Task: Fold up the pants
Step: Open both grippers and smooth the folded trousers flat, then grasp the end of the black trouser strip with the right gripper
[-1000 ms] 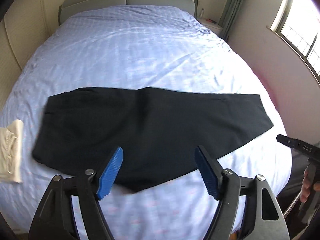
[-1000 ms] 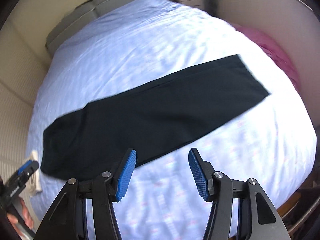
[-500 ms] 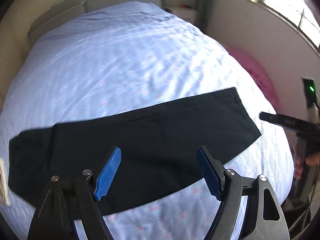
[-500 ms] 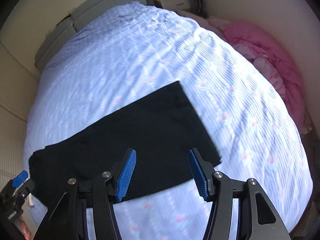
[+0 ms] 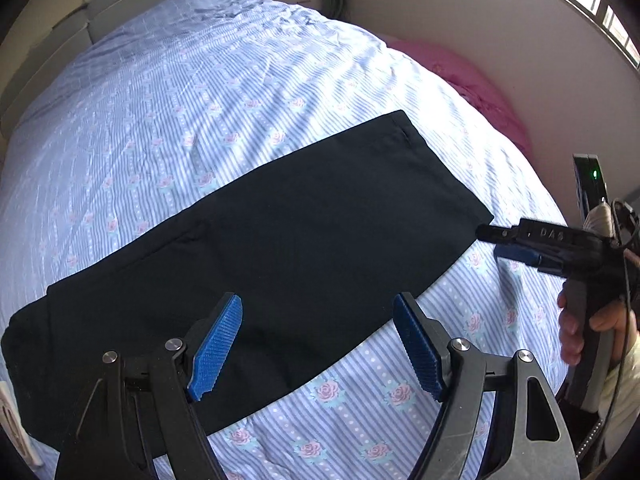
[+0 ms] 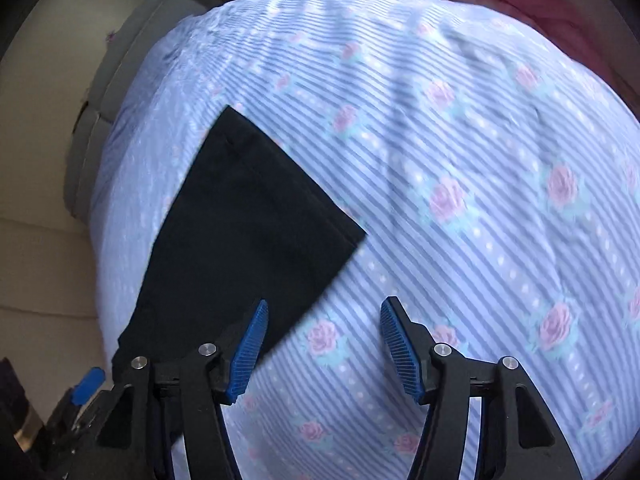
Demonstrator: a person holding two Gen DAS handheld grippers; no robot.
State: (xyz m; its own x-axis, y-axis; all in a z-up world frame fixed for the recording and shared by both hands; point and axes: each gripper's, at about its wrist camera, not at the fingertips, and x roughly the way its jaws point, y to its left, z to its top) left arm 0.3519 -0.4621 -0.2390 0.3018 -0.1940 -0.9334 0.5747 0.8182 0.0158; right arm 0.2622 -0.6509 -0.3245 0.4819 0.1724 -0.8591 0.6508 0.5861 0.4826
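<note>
Black pants lie flat on the bed, folded lengthwise, waist at the left, leg hems at the right. My left gripper is open and empty above the pants' near edge around mid-length. My right gripper is open and empty, low over the sheet just beside the near hem corner of the pants. In the left wrist view the right gripper shows at the right, its tip next to the hem corner.
The bed has a blue striped sheet with pink roses. A pink blanket lies between bed and wall on the right. A grey headboard stands at the far end. A pale cloth edge shows at the far left.
Both grippers have moved right along the pants toward the leg hems and lower. The right gripper has come down close to the near hem corner. Both stay open.
</note>
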